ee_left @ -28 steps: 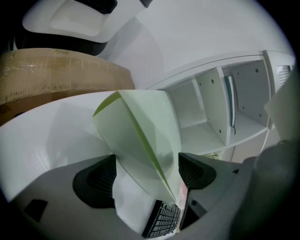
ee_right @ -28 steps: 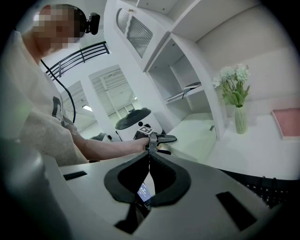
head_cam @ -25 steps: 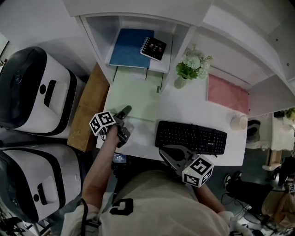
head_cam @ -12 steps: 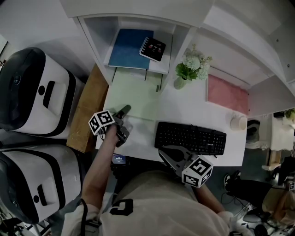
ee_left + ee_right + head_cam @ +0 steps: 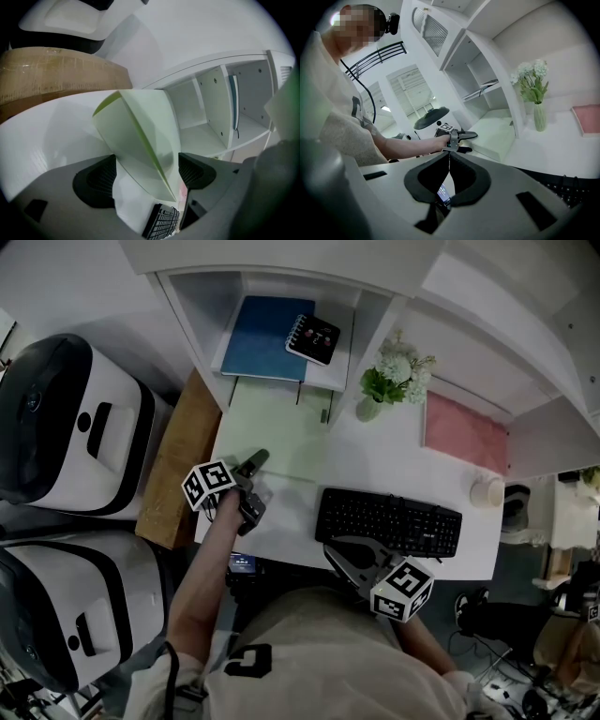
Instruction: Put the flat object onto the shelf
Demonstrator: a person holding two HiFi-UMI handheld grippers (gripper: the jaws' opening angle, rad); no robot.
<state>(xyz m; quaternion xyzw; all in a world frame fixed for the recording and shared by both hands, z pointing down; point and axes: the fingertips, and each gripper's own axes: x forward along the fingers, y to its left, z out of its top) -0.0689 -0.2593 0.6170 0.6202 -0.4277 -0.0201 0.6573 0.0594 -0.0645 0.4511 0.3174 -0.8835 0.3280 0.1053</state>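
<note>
Pale-green flat folder lies on the white desk, its far edge under the white shelf unit, well short of the compartment holding a blue book; the left gripper stands with jaws wide apart around the folder's near corner, the sheet between the pads but not pinched; the right gripper hangs by the black keyboard, jaws pressed together on nothing. Risks, as I judge them: a corner-only grip may let the limp folder sag, slip or crease when lifted; swinging it up could catch the shelf's edge.
</note>
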